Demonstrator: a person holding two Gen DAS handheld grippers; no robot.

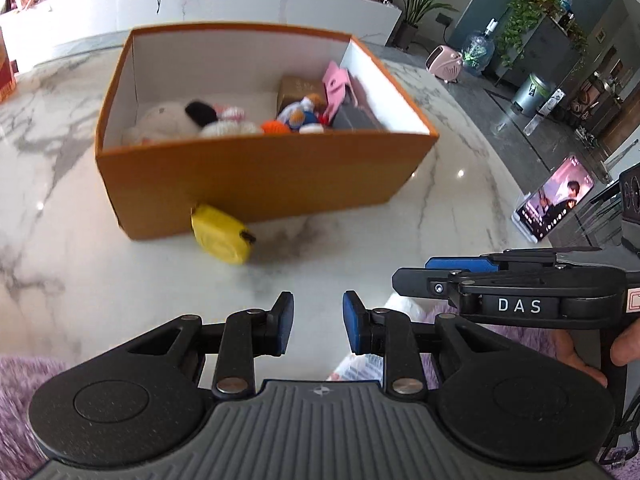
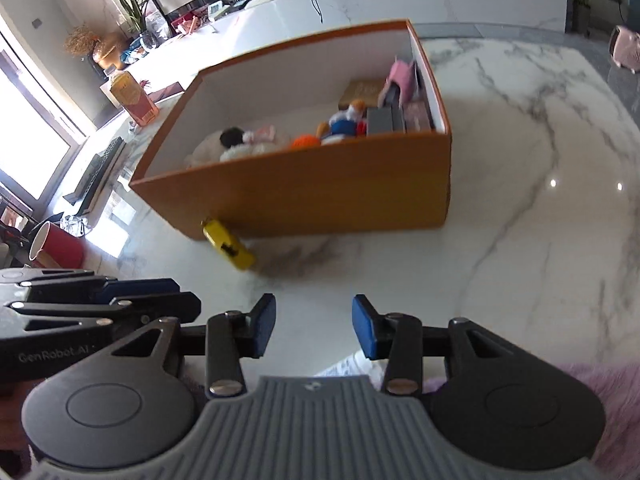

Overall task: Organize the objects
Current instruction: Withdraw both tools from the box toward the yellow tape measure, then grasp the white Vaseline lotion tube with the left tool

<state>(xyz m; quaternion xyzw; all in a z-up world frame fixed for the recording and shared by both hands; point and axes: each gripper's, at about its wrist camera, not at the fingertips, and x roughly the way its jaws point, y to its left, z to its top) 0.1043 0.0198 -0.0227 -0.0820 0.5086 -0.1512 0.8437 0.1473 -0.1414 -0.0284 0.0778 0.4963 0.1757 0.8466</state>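
Note:
An orange cardboard box [image 1: 260, 176] with white inner walls stands on the marble table [image 1: 60, 208]; it also shows in the right wrist view [image 2: 320, 196]. Inside lie a white plush toy [image 1: 168, 122], a small blue and orange doll [image 1: 300, 114], a pink item [image 1: 336, 84] and small boxes. A yellow tape measure [image 1: 222, 236] leans against the box's front wall, seen too in the right wrist view [image 2: 230, 246]. My left gripper [image 1: 318, 324] is open and empty, short of the tape measure. My right gripper [image 2: 314, 330] is open and empty, beside the left one.
A phone [image 1: 554, 200] with a lit screen stands at the table's right edge. A red cup [image 2: 56, 246] and an orange bottle [image 2: 134, 98] stand to the left. A white packet [image 1: 360, 364] lies under the left gripper. Purple fuzzy fabric [image 1: 24, 392] is at the near edge.

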